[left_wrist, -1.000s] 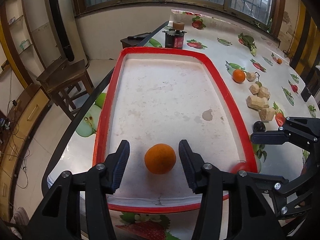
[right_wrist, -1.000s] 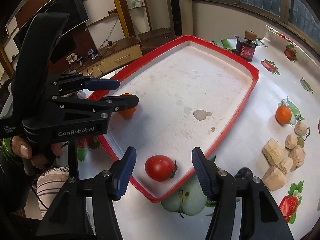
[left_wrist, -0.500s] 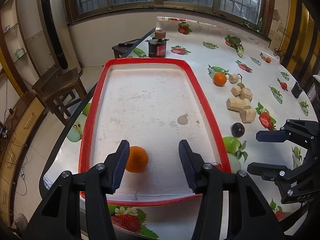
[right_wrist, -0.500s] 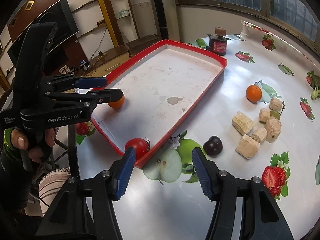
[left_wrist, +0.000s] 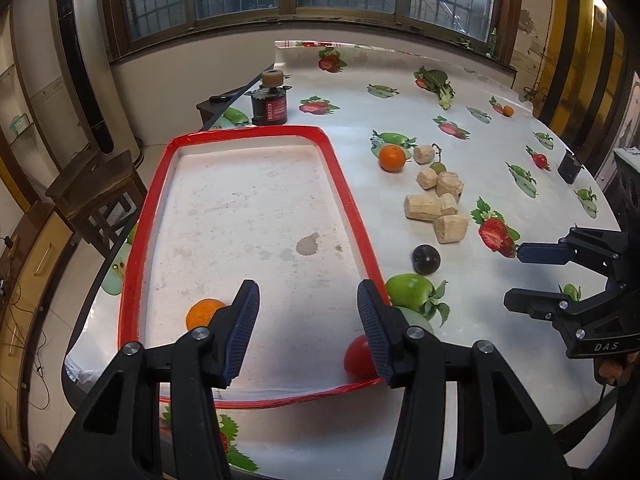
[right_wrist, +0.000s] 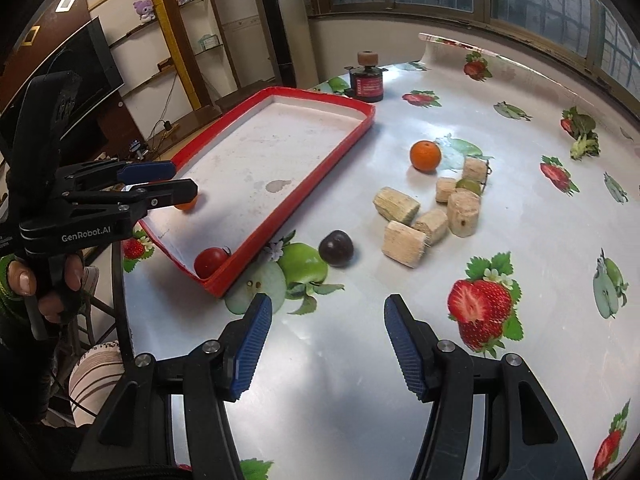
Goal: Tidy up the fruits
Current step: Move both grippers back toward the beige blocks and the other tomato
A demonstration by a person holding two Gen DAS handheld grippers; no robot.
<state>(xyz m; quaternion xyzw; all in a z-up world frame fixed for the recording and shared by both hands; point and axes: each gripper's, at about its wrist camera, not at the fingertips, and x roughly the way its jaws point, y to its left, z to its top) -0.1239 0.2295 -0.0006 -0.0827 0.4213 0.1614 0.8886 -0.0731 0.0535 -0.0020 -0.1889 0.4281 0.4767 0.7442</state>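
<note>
Two fruits sit in the red-rimmed white tray [left_wrist: 144,216]: a small orange [left_wrist: 202,314] and a red tomato [right_wrist: 210,261]. Both the left hand-held gripper [left_wrist: 308,328] and the right hand-held gripper [right_wrist: 328,340] are wide open and empty. I'd go next for the dark round plum [right_wrist: 336,248] on the tabletop [right_wrist: 540,248] just outside the rim, straddling it squarely, since it'll roll.

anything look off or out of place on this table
A brownish stain marks the white floor of the red-rimmed tray, like a dried spill. Tan cork-like chunks lie jumbled among the loose fruit: an orange and a dark plum remain outside the tray.
</note>
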